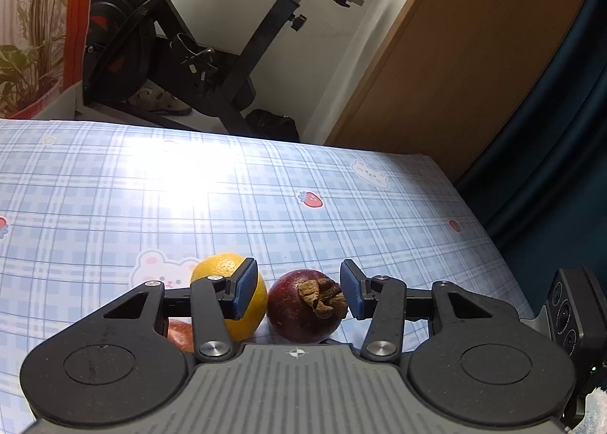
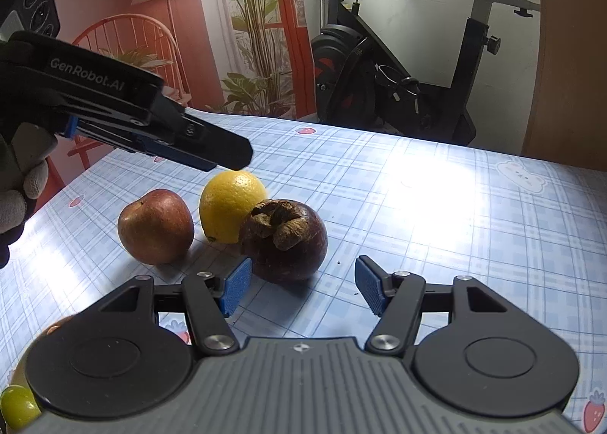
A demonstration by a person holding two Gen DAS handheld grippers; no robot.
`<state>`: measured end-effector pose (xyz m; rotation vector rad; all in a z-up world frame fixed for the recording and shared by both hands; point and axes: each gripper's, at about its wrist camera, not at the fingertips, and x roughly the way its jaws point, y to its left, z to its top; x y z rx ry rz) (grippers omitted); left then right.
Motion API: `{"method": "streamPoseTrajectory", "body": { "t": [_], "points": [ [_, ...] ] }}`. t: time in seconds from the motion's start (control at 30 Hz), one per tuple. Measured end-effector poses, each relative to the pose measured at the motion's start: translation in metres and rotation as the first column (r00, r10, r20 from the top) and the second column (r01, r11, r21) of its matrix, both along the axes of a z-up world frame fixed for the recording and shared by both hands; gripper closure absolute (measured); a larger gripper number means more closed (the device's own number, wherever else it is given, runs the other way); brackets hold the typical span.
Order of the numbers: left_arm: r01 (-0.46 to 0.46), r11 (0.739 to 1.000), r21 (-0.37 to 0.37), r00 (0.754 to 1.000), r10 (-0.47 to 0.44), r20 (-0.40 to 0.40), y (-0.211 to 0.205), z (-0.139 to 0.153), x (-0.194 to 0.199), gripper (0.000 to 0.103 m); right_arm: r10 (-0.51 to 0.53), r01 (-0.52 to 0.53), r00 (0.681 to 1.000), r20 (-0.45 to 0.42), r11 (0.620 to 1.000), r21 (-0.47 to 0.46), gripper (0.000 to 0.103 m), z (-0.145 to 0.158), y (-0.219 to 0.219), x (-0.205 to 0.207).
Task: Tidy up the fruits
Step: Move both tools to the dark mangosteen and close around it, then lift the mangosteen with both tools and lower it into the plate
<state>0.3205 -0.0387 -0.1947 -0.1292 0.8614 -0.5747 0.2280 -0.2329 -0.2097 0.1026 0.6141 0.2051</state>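
Three fruits sit close together on the blue checked tablecloth [image 2: 417, 206]: a red apple [image 2: 155, 231], a yellow citrus fruit [image 2: 227, 206] and a dark purple mangosteen [image 2: 292, 248] with a dry brown calyx. My right gripper [image 2: 303, 290] is open just in front of the mangosteen, nothing between its blue pads. My left gripper [image 2: 231, 155] hovers over the citrus fruit, held by a gloved hand [image 2: 17, 202]. In the left wrist view the left gripper [image 1: 297, 291] is open, the mangosteen [image 1: 299, 314] showing between its pads from below. The citrus fruit [image 1: 224, 267] and apple [image 1: 180, 333] are partly hidden by its left finger.
A small green round fruit [image 2: 17, 405] lies at the near left corner. Part of the right gripper's body [image 1: 569, 314] shows at the right edge. Behind the table stand an exercise bike [image 2: 398, 85], a wooden cabinet [image 1: 474, 54], a plant and an orange chair [image 2: 129, 39].
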Motion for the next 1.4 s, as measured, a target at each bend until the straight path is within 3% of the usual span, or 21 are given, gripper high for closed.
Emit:
{"method": "streamPoseTrajectory", "body": {
  "t": [0.2, 0.7, 1.07, 1.4],
  "points": [
    [0.061, 0.998, 0.011, 0.998, -0.061, 0.01, -0.014, -0.008, 0.004, 0.052, 0.041, -0.041, 0.999, 0.021, 0.999, -0.006, 0.039, -0.002, 0.003, 0.006],
    [0.081, 0.994, 0.075, 0.997, -0.08, -0.013, -0.024, -0.021, 0.005, 0.053, 0.085, -0.085, 0.996, 0.009, 0.996, -0.004, 0.04, -0.008, 0.007, 0.025],
    [0.068, 0.997, 0.041, 0.997, -0.067, -0.038, -0.019, -0.02, 0.008, 0.055, 0.078, -0.077, 0.997, -0.019, 0.997, 0.022, 0.04, -0.018, 0.006, 0.031],
    [0.077, 0.997, 0.025, 0.996, -0.076, -0.052, -0.017, -0.006, -0.013, 0.056, 0.072, -0.072, 0.997, -0.019, 0.997, 0.025, 0.041, -0.004, 0.008, 0.012]
  ]
}}
